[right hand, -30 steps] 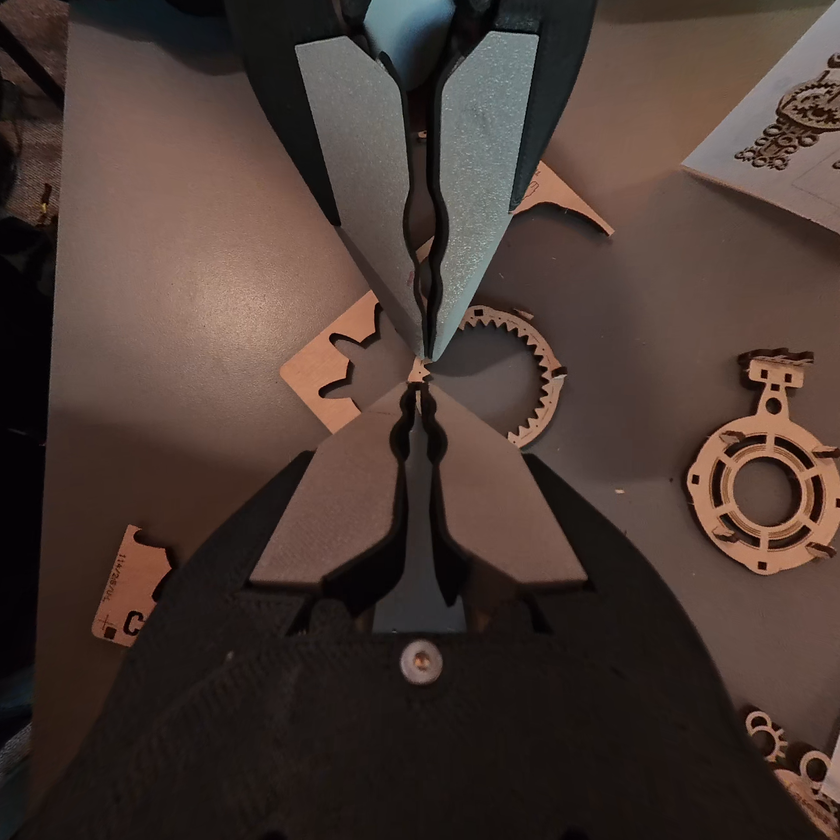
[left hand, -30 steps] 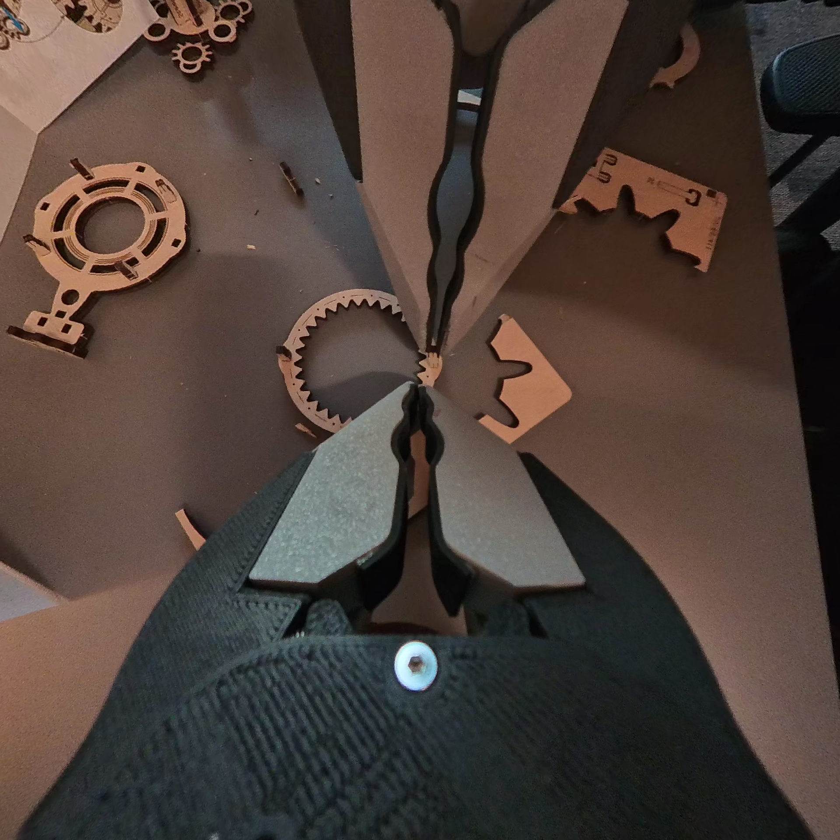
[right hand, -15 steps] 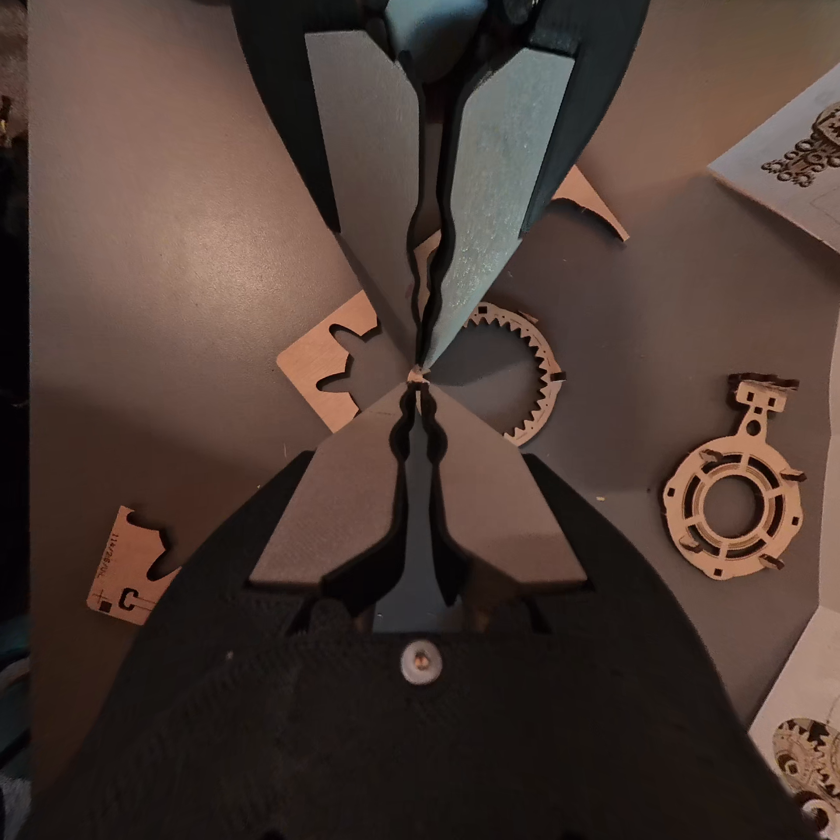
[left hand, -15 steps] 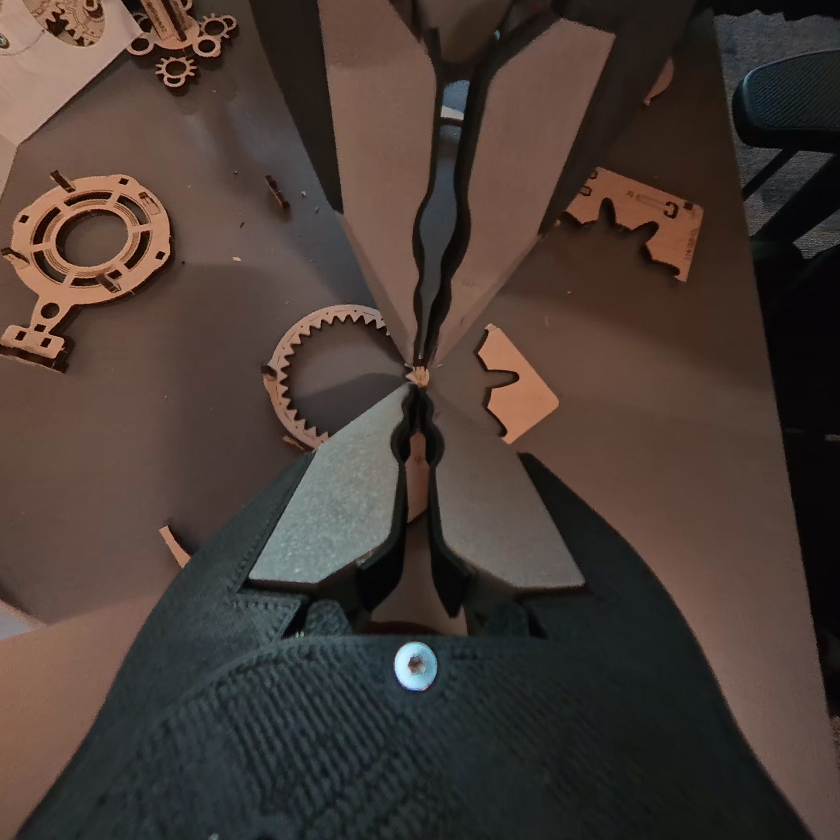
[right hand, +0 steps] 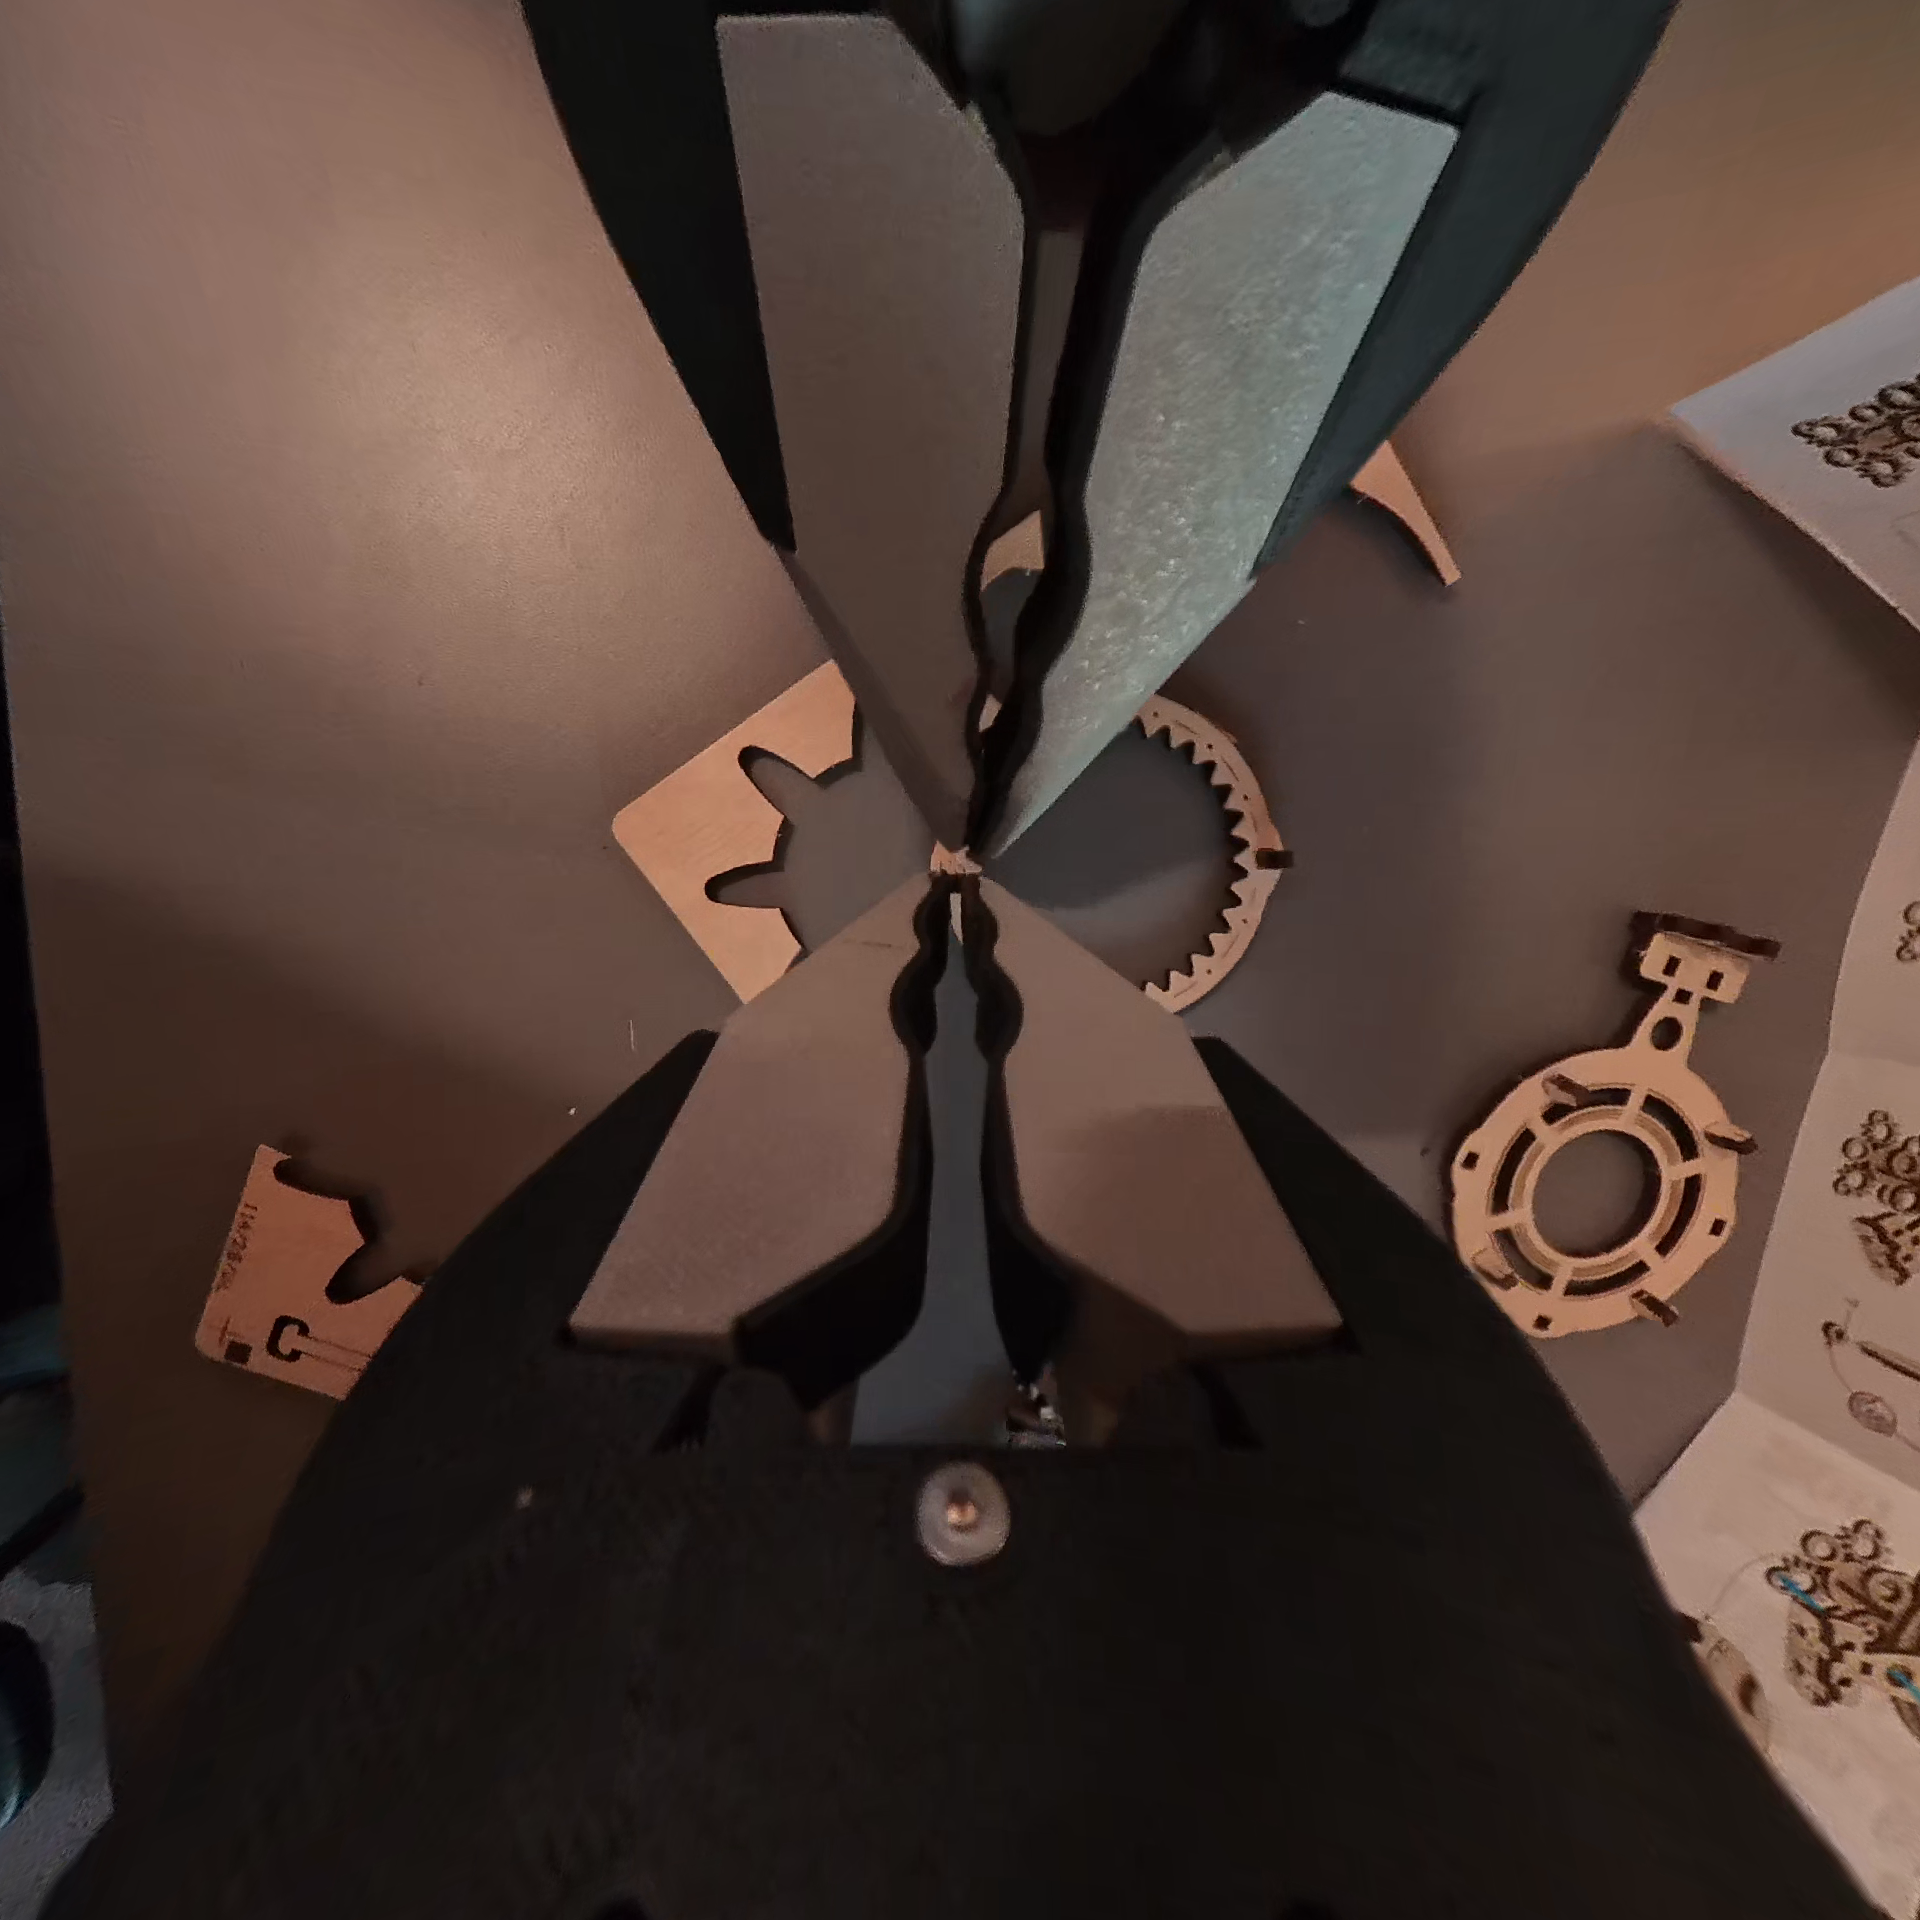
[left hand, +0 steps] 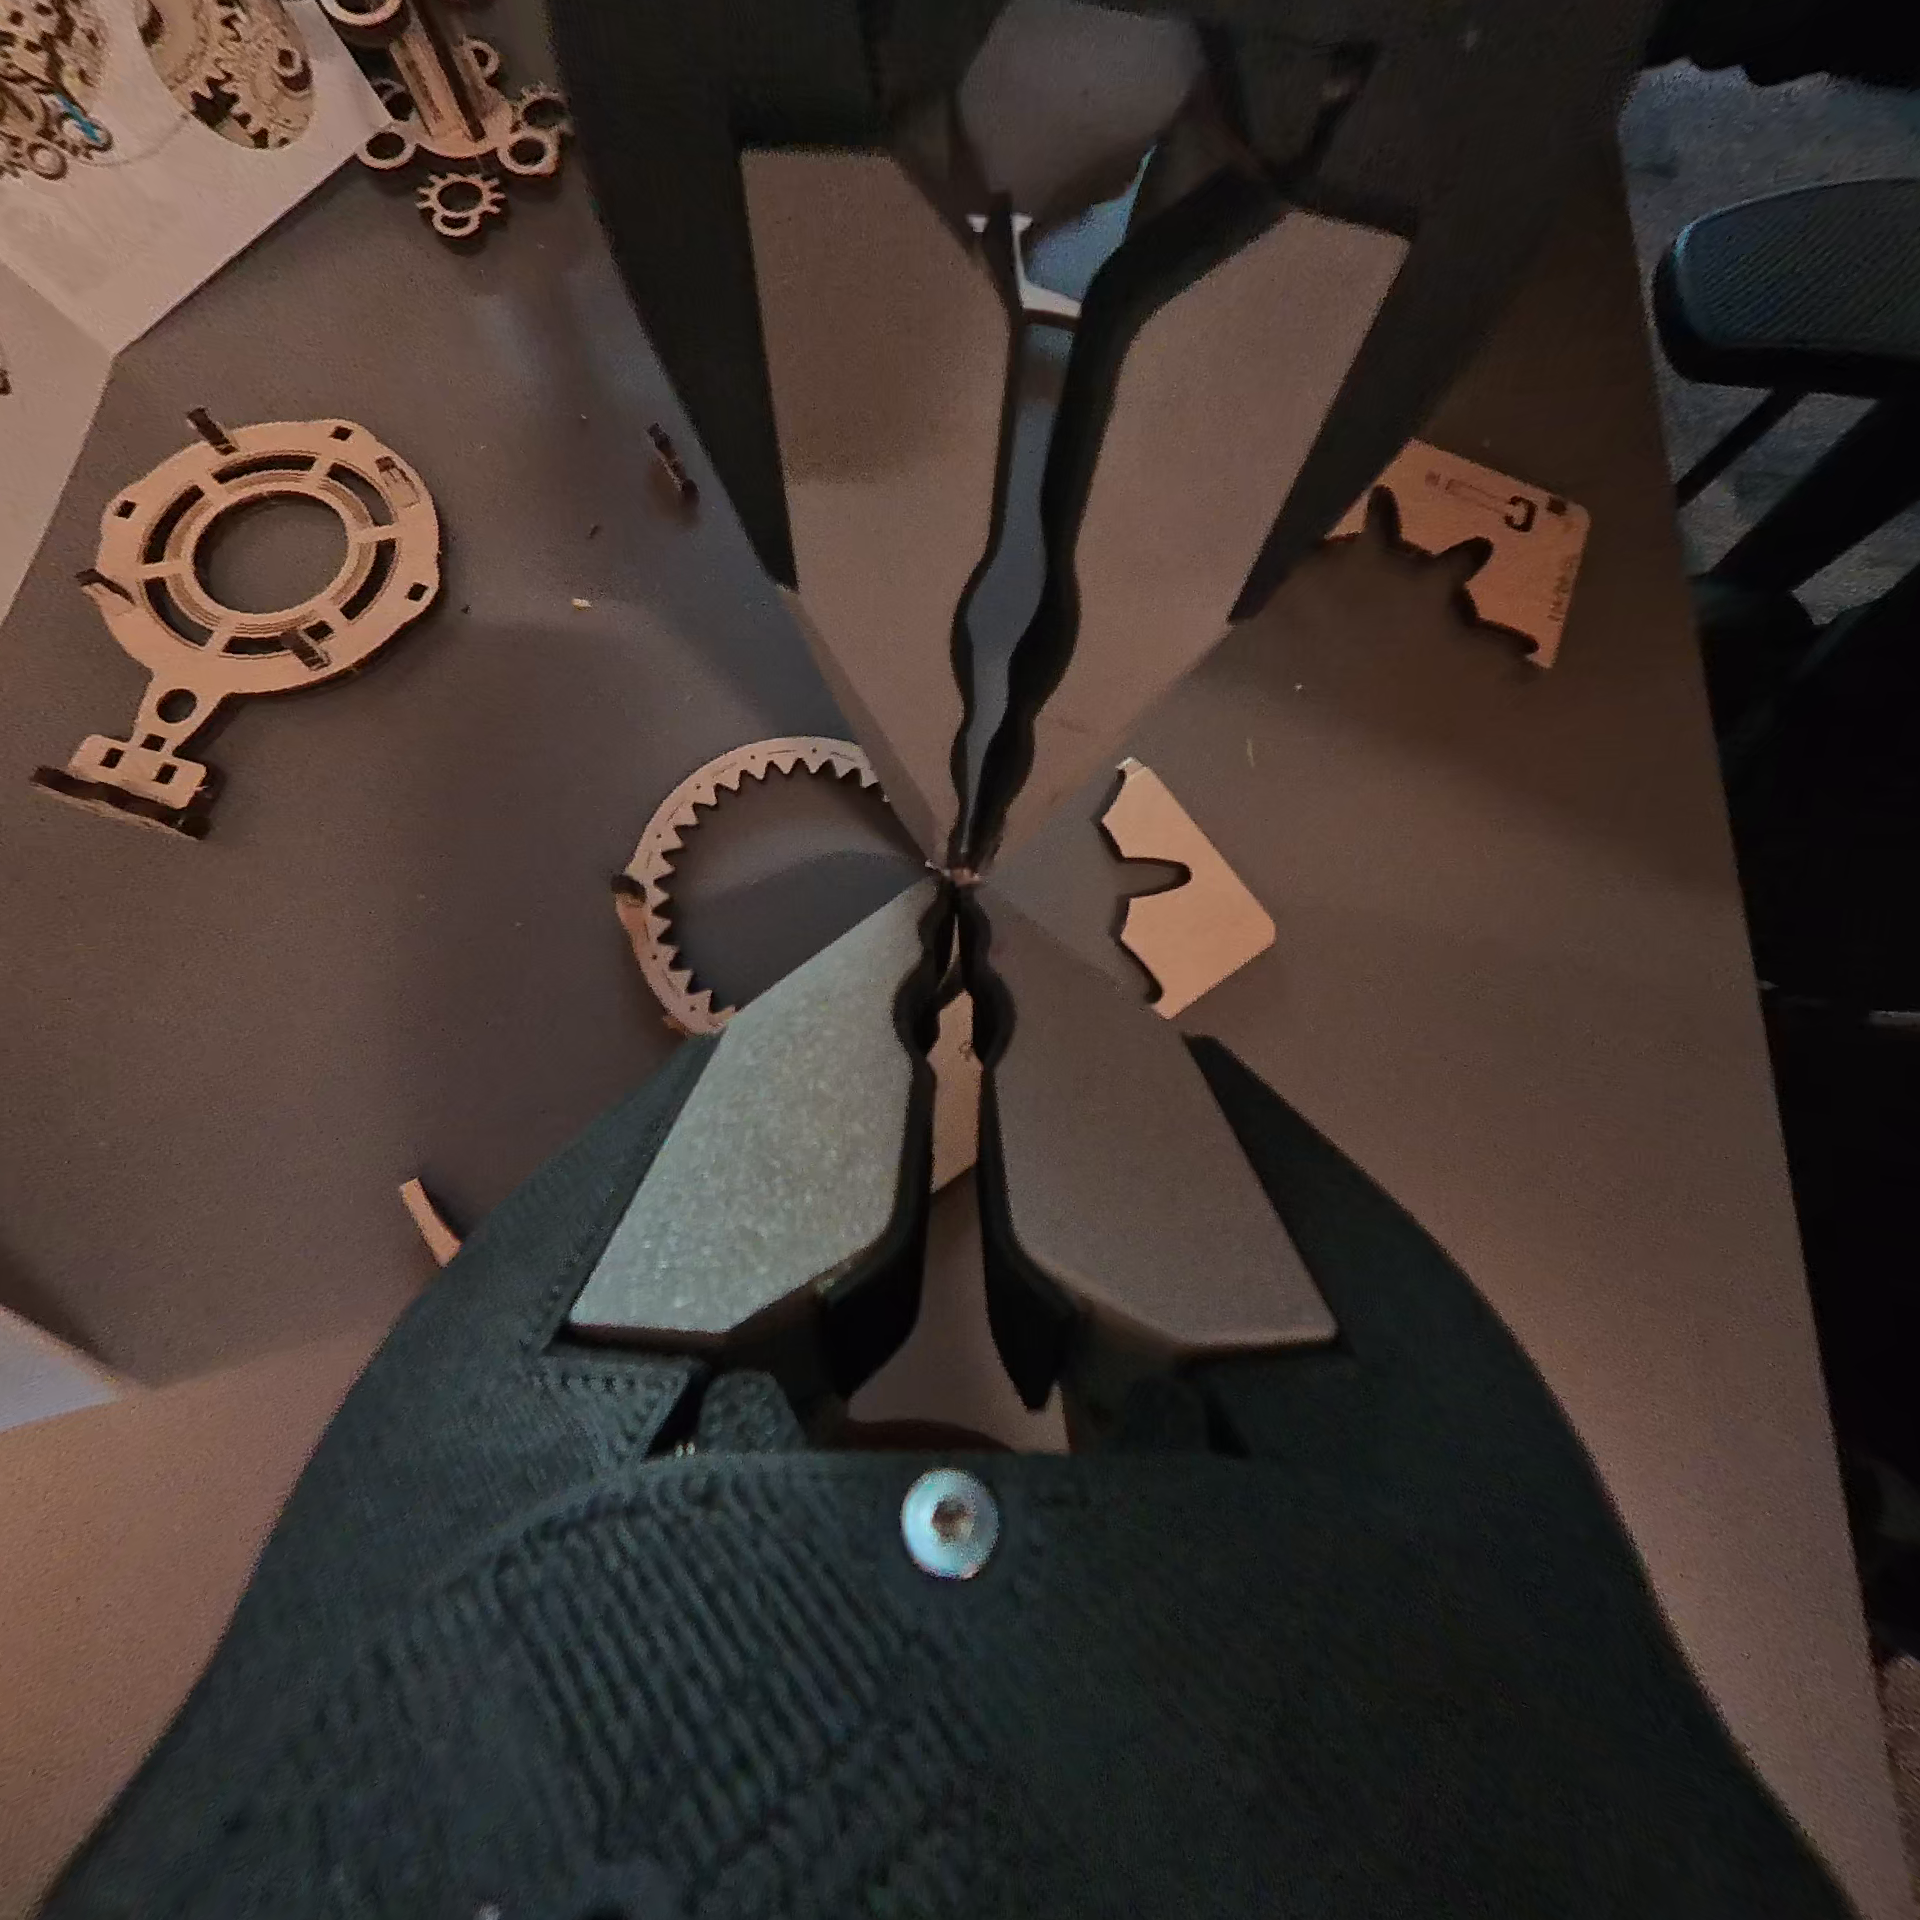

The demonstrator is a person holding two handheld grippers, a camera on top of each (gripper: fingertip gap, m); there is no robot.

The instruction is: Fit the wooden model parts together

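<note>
My left gripper (left hand: 956,906) and my right gripper (right hand: 954,896) are both shut and meet tip to tip above the grey table (left hand: 1455,935). A small toothed wooden part (right hand: 956,860) is pinched where the tips meet, and only a sliver of it shows in the left wrist view (left hand: 961,876). I cannot tell whether it is one piece or two. In the left wrist view the right gripper (left hand: 968,844) comes in from the top. In the right wrist view the left gripper (right hand: 977,831) comes in from the top.
On the table under the tips lie a wooden ring gear (left hand: 748,883) and a cut-out scrap (left hand: 1184,914). A round frame part (left hand: 260,582), another scrap (left hand: 1475,551), a gear cluster (left hand: 447,114) and instruction sheets (right hand: 1849,1143) lie around. A chair (left hand: 1797,281) stands beyond the table edge. My two grippers' fingertips are within a few centimetres of each other. Left tips and right tips are each some 15 centimetres from the scrap (left hand: 1475,551). Look for it in the right wrist view (right hand: 337,1289) too.
The two gripper tips have closed in on each other. The small toothed part that showed between them a second ago is now almost hidden. Both grippers stay shut.
</note>
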